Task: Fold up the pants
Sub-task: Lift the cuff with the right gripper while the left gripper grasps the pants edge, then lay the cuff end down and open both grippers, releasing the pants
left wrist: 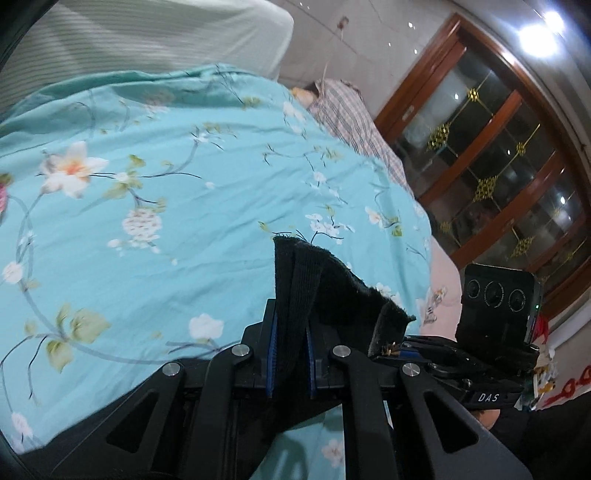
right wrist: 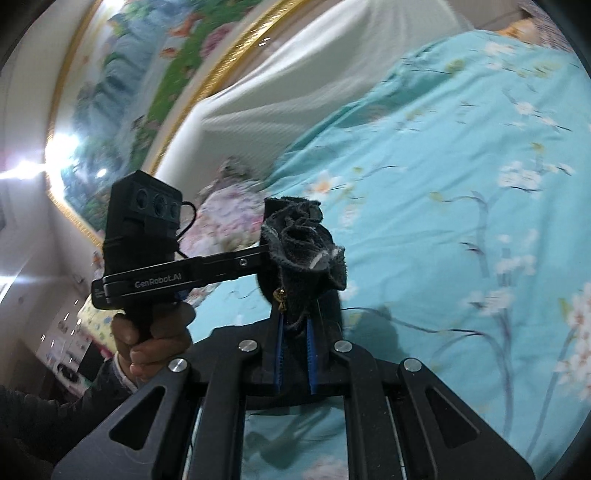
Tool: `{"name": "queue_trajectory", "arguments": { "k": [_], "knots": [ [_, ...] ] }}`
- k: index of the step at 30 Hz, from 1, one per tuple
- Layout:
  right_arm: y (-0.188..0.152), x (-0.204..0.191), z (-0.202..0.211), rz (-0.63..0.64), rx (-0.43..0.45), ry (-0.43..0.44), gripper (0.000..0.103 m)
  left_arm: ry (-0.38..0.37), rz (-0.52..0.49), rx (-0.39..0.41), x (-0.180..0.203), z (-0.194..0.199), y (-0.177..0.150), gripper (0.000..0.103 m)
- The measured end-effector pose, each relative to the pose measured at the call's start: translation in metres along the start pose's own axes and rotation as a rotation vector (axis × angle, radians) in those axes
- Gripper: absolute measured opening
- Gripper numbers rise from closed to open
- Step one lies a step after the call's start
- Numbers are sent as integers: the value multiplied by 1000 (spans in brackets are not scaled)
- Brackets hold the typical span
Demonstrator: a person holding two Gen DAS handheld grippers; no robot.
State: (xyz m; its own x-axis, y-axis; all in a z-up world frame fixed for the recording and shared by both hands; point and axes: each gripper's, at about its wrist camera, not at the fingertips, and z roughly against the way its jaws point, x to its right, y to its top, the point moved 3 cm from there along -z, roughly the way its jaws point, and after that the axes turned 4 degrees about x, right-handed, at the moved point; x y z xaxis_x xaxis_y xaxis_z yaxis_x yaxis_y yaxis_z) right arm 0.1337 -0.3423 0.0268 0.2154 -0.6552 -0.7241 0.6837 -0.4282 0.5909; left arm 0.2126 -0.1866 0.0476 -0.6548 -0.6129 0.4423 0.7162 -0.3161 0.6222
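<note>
The pants (left wrist: 332, 291) are black, fleecy cloth, lifted above a turquoise floral quilt (left wrist: 184, 221). In the left wrist view my left gripper (left wrist: 291, 332) is shut on a ribbed fold of them, which stands up between the blue pads (left wrist: 272, 332). The cloth runs right to the other gripper's body (left wrist: 498, 299). In the right wrist view my right gripper (right wrist: 295, 325) is shut on a bunched edge of the pants (right wrist: 303, 240), with a small gold zip pull hanging beside it. A hand (right wrist: 147, 347) holds the left gripper (right wrist: 264, 258) close on the left, touching the same bunch.
The quilt (right wrist: 461, 221) covers most of the bed. A white headboard (left wrist: 166, 33) lies beyond it, with a plaid cloth (left wrist: 347, 118) at the bed's far edge. A wooden glass-door cabinet (left wrist: 498, 166) stands to the right. A gold-framed painting (right wrist: 122, 92) hangs on the wall.
</note>
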Motion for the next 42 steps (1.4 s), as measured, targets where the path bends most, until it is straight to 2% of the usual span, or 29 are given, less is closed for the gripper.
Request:
{"name": "queue_trajectory", "arguments": {
  "k": [9,17,30,42],
  "knots": [
    [-23,-49,-33,87,-95,91,11,8,71,88,-27,58,-37,11],
    [-47,-63,-70,116,-199,124,11,37,177,126,-71,88,-76,11],
    [-86,-73,-132,179,-374,114,11,84,312,125,-124,96,-128,9],
    [-101,-67,-149,179,-433,78,14,109,363,132,-143,101,-148,9]
  ]
}}
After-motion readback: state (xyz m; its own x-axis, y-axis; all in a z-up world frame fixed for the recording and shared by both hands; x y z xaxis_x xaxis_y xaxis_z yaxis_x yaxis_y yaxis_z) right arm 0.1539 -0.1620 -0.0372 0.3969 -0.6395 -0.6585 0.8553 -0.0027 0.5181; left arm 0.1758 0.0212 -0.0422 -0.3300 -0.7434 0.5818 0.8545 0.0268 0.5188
